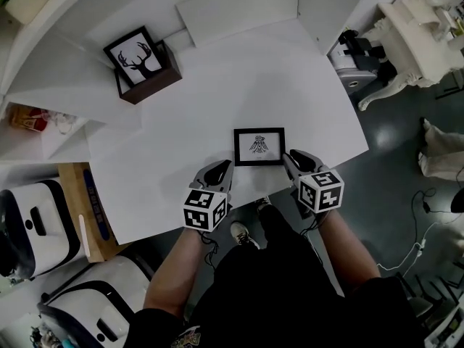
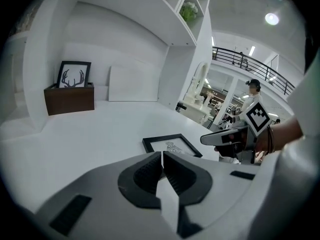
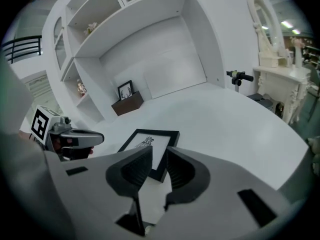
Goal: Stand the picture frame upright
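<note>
A small black picture frame (image 1: 259,146) with a white print lies flat on the white table (image 1: 290,71), close to the near edge. My left gripper (image 1: 223,167) hovers just off the frame's near left corner, jaws shut with nothing between them. My right gripper (image 1: 291,156) sits at the frame's near right corner with its jaws apart. In the right gripper view, the frame (image 3: 150,143) shows through the gap of that gripper (image 3: 159,156), and no pad touches it. In the left gripper view, the frame (image 2: 170,145) lies just beyond the closed left gripper (image 2: 162,156).
A deer print (image 1: 138,60) stands upright in a brown wooden box (image 1: 156,82) at the back left. A white panel (image 1: 239,9) leans against the rear wall. Shelves curve round the left side. The table's near edge (image 1: 239,201) runs just under both grippers.
</note>
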Available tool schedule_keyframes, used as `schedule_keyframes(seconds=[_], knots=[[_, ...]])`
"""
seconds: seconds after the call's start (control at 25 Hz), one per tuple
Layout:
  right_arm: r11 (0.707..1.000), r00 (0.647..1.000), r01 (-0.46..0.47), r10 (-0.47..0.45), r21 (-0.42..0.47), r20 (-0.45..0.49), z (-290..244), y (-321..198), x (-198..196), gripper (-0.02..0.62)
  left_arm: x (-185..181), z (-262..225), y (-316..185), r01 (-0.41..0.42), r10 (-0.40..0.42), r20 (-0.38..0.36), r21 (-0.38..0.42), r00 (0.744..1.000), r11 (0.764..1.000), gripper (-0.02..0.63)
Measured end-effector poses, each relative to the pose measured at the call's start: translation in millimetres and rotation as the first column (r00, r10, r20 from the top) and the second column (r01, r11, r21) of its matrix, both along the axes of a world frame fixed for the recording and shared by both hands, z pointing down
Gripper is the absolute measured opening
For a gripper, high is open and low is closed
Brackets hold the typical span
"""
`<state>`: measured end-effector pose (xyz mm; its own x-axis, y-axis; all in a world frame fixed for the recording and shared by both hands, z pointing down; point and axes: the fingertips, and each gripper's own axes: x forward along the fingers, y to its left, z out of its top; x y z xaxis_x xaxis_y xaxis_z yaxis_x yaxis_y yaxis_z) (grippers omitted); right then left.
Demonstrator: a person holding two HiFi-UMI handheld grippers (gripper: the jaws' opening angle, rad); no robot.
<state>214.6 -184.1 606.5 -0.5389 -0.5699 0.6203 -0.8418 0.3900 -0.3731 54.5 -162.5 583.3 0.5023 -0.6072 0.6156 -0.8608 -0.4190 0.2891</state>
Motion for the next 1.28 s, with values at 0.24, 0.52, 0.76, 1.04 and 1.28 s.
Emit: schedule_keyframes(seconds=[0.24, 0.52, 0.76, 1.04, 1.28], knots=[[0.998, 1.000, -0.016, 0.016, -0.068, -0.008, 22, -12, 0, 0.086, 1, 16, -13, 0.004, -0.004, 0.000, -0.029, 1.000, 1.000, 0.096], [0.989, 0.999, -0.042, 0.044, -0.142, 0.015, 38, -19, -2, 0.109, -1, 34, -27, 0.026, -0.027, -0.015, -0.075, 1.000, 0.997, 0.196], [0.983, 0.998, -0.063, 0.067, -0.170, 0.017, 39, -26, -1, 0.110, 1, 47, -36, 0.040, -0.044, -0.037, -0.118, 0.998, 0.992, 0.202], [0.969, 0.993, -0.101, 0.113, -0.226, 0.040, 43, -31, -5, 0.109, 12, 54, -44, -0.008, 0.004, -0.027, -0.137, 1.000, 0.991, 0.202], [0.963, 0.989, -0.092, 0.117, -0.254, 0.088, 42, -30, -13, 0.112, 25, 54, -44, -0.038, 0.032, -0.043, -0.147, 0.999, 0.988, 0.206]])
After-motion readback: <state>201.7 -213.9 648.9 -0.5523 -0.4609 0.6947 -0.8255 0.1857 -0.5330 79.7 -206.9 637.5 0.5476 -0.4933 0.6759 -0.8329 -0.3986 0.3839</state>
